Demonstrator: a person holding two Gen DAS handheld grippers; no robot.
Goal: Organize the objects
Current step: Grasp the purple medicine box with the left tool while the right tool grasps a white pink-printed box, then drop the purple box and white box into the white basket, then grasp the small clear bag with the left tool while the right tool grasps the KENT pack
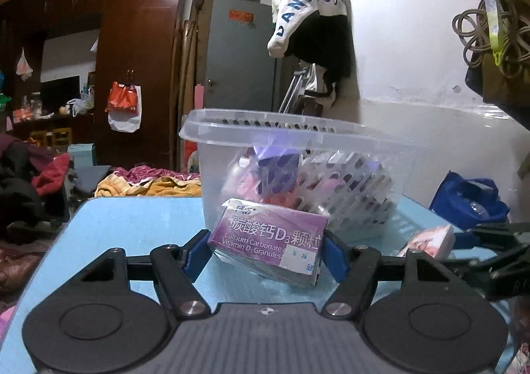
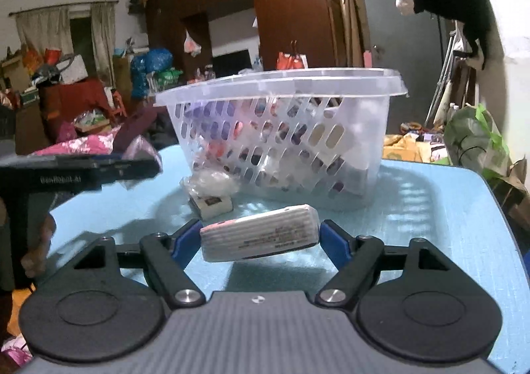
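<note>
Purple "Calcium Carbonate" box [image 1: 269,239] in left tongs [image 1: 266,250], "DANGROU" sleeve [image 1: 303,8]

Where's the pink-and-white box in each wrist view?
Left wrist: pink-and-white box at right edge, mid-height, held off to the side on the blue table.
Right wrist: same box bottom centre, clamped between the right tongs.
Shared landmark: clear perforated basket.
</note>
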